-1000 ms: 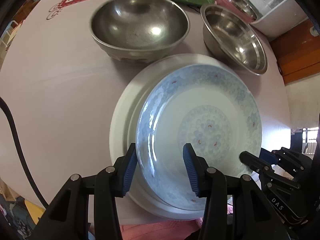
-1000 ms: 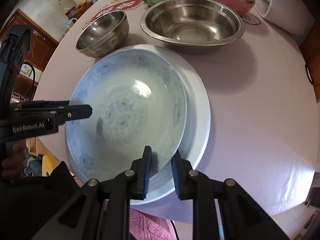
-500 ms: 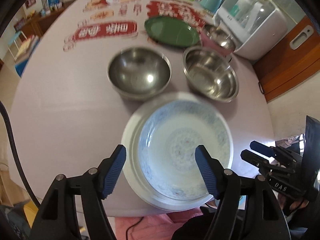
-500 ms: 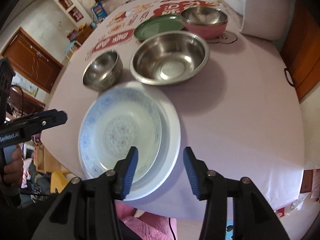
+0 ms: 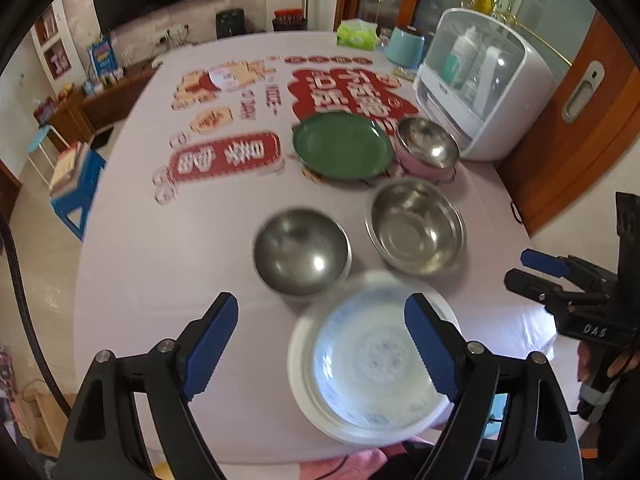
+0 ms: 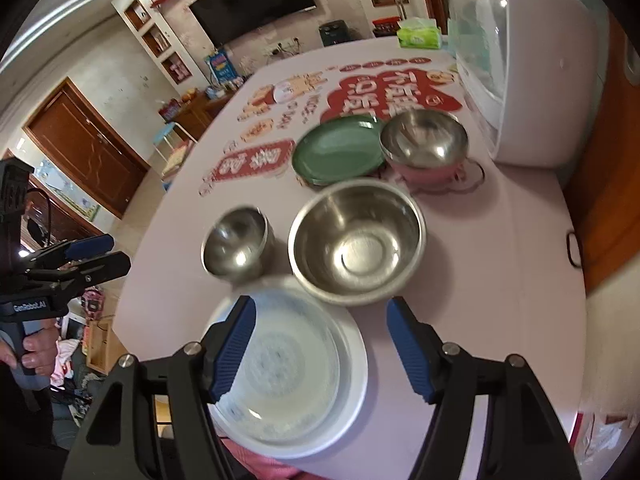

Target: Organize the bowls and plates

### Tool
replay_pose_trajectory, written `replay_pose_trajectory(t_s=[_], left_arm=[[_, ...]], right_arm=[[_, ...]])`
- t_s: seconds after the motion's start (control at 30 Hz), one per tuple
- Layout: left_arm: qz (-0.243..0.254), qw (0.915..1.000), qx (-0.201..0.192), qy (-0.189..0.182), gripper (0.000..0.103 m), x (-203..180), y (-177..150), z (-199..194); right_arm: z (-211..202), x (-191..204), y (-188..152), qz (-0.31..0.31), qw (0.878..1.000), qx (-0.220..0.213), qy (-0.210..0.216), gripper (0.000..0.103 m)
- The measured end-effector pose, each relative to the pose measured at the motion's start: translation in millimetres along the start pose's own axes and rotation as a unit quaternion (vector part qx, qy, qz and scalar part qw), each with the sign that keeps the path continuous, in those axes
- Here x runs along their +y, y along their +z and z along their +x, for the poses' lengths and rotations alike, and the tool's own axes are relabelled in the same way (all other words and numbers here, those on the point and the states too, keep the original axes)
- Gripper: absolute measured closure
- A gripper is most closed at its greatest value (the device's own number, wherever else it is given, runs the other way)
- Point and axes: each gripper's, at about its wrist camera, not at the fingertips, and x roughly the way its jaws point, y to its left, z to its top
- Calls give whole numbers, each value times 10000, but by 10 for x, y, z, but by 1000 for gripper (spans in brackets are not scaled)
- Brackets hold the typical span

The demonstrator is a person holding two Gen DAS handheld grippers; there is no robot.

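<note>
Now both grippers hang over the table's (image 5: 160,260) near edge, jaws spread and just been opening, nothing between them: left gripper (image 5: 320,348), right gripper (image 6: 320,350). Below, the blue-patterned plate (image 5: 372,360) sits inside a white plate (image 5: 304,380); motion blur smears its pattern. Beyond stand a small steel bowl (image 5: 302,254) and wider steel bowl (image 5: 416,228). The green plate (image 5: 342,146) partly hides the red lettering.
</note>
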Motion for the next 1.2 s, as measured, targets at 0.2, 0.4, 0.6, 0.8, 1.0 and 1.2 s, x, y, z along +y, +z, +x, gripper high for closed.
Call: replay_pose_trajectory(t_s=[0.2, 0.4, 0.6, 0.8, 1.0, 1.2], left_arm=[[118, 9998, -114, 109, 18, 170, 385, -25], [256, 9994, -151, 194, 18, 303, 760, 55], [314, 9994, -126, 109, 18, 462, 1155, 277], [238, 9997, -105, -45, 18, 630, 1453, 638], [98, 9995, -140, -274, 18, 763, 1694, 1111], [163, 9982, -66, -578, 18, 746, 1785, 1633]], right_arm=[[-14, -32, 421, 170, 9996, -232, 65, 34], [165, -67, 755, 328, 9993, -175, -4, 34], [485, -97, 1040, 487, 9988, 10, -46, 34], [855, -177, 1231, 703, 9972, 248, -30, 34], [1265, -285, 1341, 959, 9938, 570, 9, 34], [1535, -397, 1405, 1161, 9904, 746, 34, 34]])
